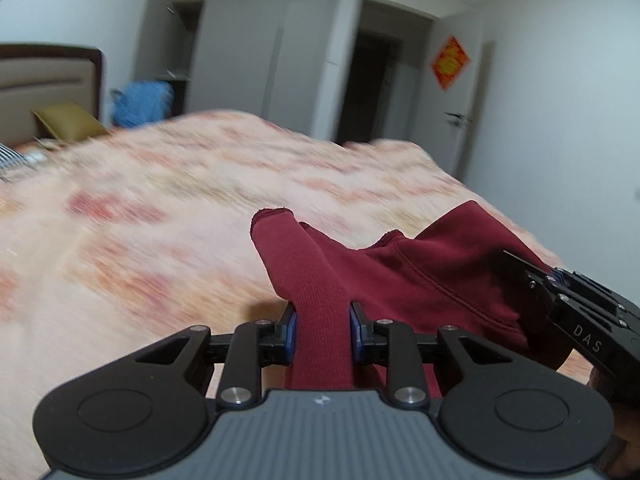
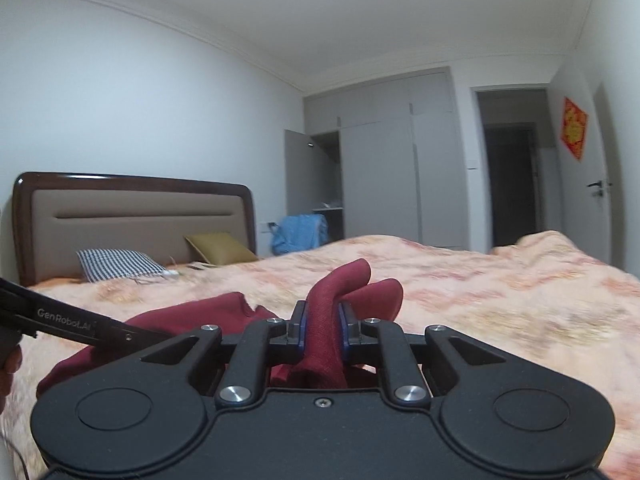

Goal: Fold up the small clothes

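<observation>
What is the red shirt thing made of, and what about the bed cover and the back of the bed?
The dark red knit garment looks like soft cotton jersey: ribbed weave, stitched seams, matte. The peach patterned bedspread seems a soft woven or quilted fabric, though it is blurred. The brown-framed headboard looks like glossy wood around a beige padded panel, perhaps leatherette. Both tongs, left and right, pinch the garment.
</observation>
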A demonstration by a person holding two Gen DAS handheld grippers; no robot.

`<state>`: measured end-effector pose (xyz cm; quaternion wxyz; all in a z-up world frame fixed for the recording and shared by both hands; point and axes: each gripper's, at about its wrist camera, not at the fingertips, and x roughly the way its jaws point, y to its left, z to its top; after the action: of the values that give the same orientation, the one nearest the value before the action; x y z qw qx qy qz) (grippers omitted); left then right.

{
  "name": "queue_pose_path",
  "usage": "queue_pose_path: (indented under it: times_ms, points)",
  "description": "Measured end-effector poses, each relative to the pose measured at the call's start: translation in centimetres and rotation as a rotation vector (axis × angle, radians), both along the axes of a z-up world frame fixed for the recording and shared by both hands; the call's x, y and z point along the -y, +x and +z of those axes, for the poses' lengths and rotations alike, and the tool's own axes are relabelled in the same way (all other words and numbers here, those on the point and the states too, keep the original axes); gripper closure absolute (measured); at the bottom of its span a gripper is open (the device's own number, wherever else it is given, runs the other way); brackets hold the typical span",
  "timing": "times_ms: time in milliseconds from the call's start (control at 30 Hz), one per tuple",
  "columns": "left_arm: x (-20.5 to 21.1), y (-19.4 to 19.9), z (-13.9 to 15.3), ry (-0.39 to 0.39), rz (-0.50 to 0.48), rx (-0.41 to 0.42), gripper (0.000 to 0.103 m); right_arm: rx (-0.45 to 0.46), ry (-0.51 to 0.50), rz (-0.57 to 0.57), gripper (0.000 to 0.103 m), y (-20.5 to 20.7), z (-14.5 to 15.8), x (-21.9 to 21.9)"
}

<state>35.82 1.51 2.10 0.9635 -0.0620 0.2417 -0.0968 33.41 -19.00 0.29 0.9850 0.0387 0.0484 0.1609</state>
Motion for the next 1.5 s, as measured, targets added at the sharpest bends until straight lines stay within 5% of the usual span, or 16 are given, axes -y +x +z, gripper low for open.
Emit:
queue_pose_path:
  times_ms: [267,433,600,667,833,1067,1167,1500]
  points:
    - [-5.4,2.5,-2.1,0.039,0.154,-0.099,0.073,-0.211,-0.021,-0.065,0.086,4.6,-4.7,-3.5]
    - [-6.6,2.5,-5.3,0.029,0.179,-0.158,0.067,-0.299,0.110,-0.069,0.081,5.0,-5.8,-1.3]
    - [-6.6,2.4,-5.3,0.030,0.185,-0.155,0.065,-0.290,0.062,-0.082,0.075,4.5,-5.2,-1.8]
    - [-6.4,2.2,-5.1,0.031,0.188,-0.160,0.061,-0.286,0.042,-0.094,0.066,3.9,-4.8,-1.7]
    - [-6.2,1.3,-4.2,0.027,0.189,-0.159,0.030,-0.242,0.002,-0.105,0.037,1.7,-3.1,-1.5]
    - [-6.2,-2.1,-1.0,0.013,0.233,-0.100,0.008,-0.163,0.025,-0.117,0.007,-3.4,0.6,-0.7]
    - [-6.1,-4.6,0.7,0.021,0.256,-0.057,0.000,-0.130,0.035,-0.113,0.001,-6.3,2.1,-0.5]
    - [-5.1,-14.3,3.4,0.058,0.283,0.023,0.000,-0.087,0.045,-0.102,0.001,-16.8,3.6,-1.5]
